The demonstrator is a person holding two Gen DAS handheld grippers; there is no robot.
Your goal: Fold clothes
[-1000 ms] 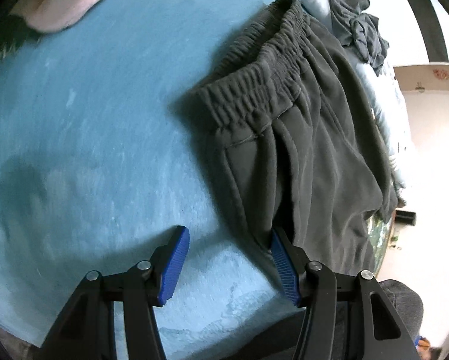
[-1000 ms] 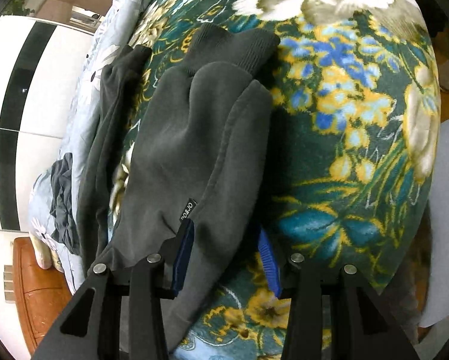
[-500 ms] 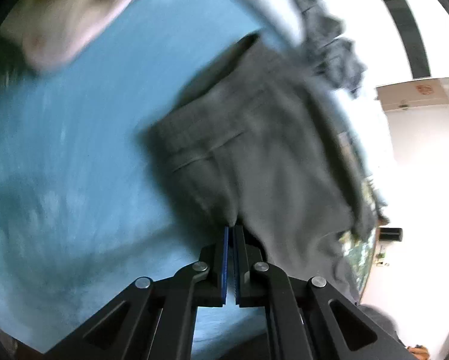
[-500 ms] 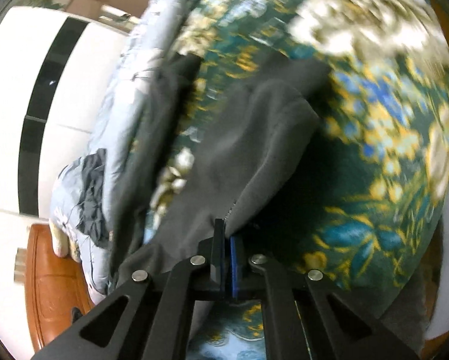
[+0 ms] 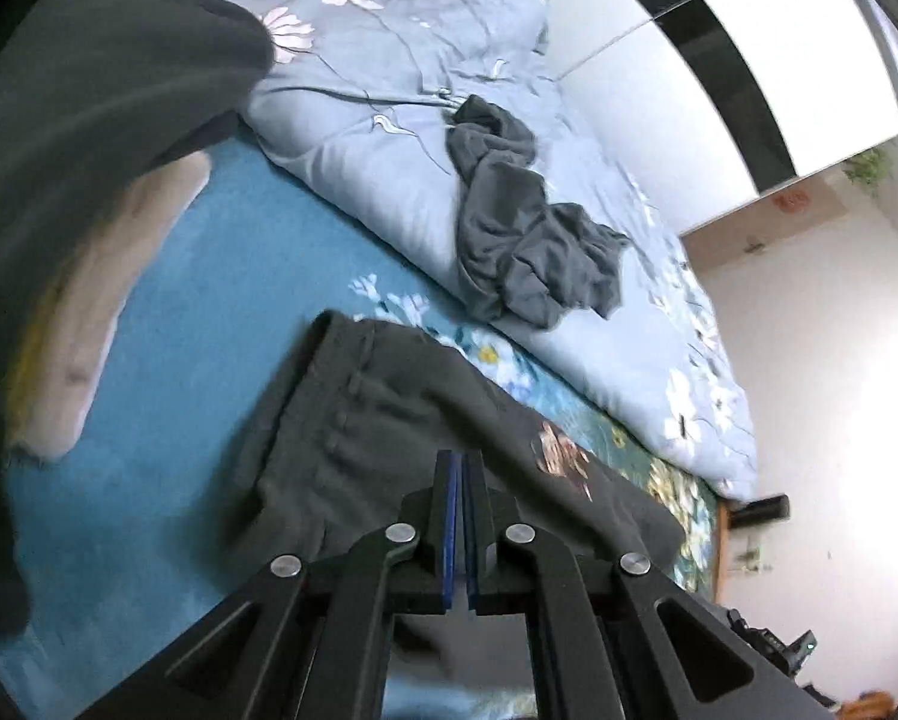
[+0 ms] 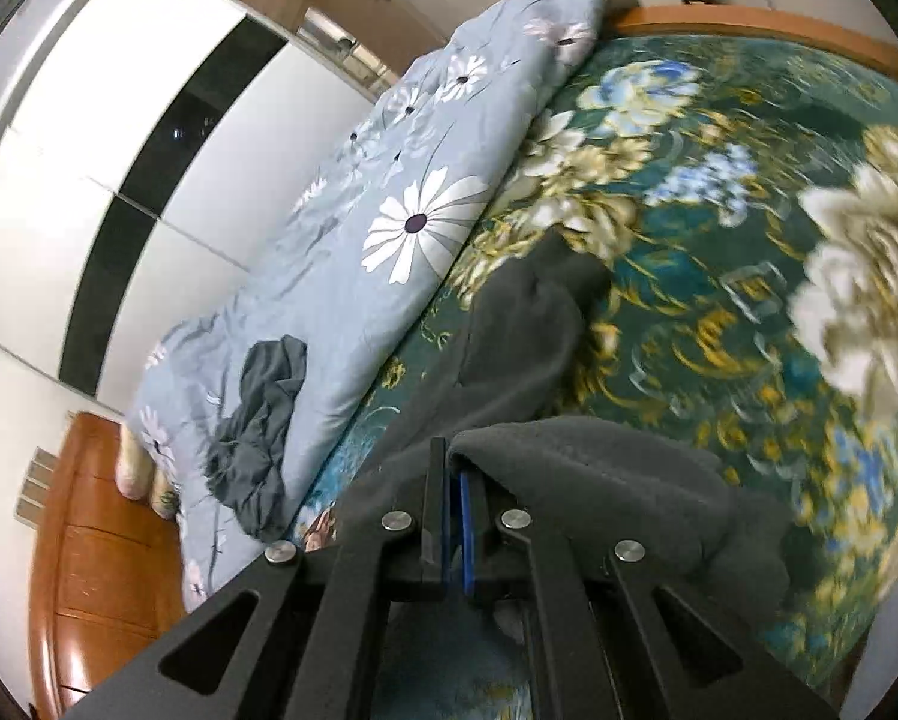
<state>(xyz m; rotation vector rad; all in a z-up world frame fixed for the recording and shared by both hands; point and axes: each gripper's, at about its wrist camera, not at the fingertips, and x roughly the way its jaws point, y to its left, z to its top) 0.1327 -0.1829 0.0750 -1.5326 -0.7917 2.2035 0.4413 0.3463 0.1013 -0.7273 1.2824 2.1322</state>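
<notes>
Both tools, left tool (image 5: 460, 468) and right tool (image 6: 454, 468), were matte black linkages with silver screws and blue pads.

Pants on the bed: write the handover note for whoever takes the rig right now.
Left gripper: shut on the pants.
Right gripper: shut on the pants, cloth draped over its fingers.
Pants lie partly on the bedspread, partly lifted. A second dark garment sits crumpled on the quilt.
Done: both grips taken, fold begun.
Left: lay the fold down, finish, then the second garment.
</notes>
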